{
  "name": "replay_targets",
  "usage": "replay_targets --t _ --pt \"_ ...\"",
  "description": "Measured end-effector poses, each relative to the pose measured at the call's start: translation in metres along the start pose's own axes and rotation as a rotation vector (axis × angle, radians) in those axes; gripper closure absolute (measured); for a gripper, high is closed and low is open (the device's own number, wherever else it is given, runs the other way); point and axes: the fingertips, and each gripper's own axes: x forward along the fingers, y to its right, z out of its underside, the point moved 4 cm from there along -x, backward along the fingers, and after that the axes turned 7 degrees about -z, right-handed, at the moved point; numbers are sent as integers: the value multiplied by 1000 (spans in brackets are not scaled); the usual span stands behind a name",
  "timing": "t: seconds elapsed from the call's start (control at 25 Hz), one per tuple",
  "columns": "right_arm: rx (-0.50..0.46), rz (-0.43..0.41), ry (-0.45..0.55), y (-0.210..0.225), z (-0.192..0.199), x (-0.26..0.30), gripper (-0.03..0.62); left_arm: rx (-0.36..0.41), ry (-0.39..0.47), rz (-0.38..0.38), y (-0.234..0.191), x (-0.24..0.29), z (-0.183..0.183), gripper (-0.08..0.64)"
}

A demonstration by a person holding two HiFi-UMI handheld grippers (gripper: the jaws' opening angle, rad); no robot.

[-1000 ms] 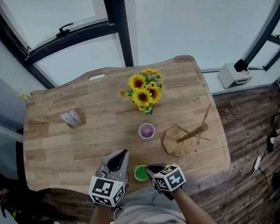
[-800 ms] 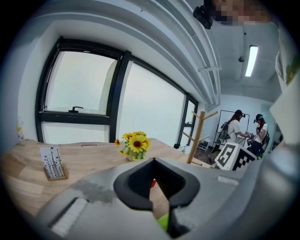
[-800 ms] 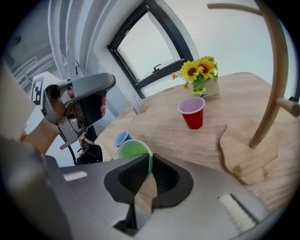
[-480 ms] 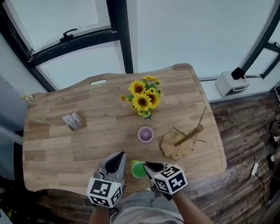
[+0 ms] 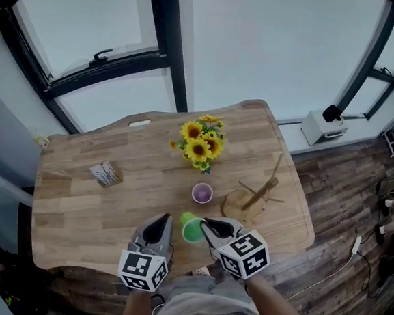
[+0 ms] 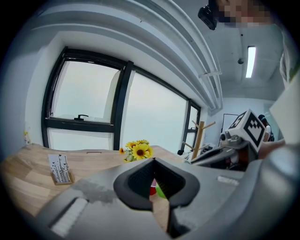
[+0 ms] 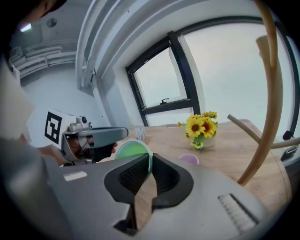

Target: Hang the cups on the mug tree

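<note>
I stand at a wooden table (image 5: 77, 198) under a big window (image 5: 91, 34), with dark floor planks on the right. The wooden mug tree (image 5: 255, 193) is on the right part of the table, and no cup hangs on it. The vase of sunflowers (image 5: 199, 145) is near the middle. My right gripper (image 5: 206, 224) is clamped on the rim of the green cup (image 5: 191, 228), which is tilted, near the front edge. My left gripper (image 5: 166, 217) has its jaws together and holds nothing. The purple cup (image 5: 202, 193) stands between the flowers and the green cup.
</note>
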Motion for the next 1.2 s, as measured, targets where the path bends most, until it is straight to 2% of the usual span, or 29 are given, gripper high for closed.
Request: replay_targets --t 0.24,0.72,0.88,1.2 --pt "-34 8 71 -4 -23 -16 568 4 12 -11 0 -6 -4 557" --pt "-106 -3 129 -20 -48 -29 568 7 25 -13 2 -10 -5 557" --pt "-115 -18 183 -30 -65 -39 568 10 32 -7 4 -11 -8 557" --pt "-208 1 311 -43 -115 -69 568 15 49 -4 5 -14 -14 557"
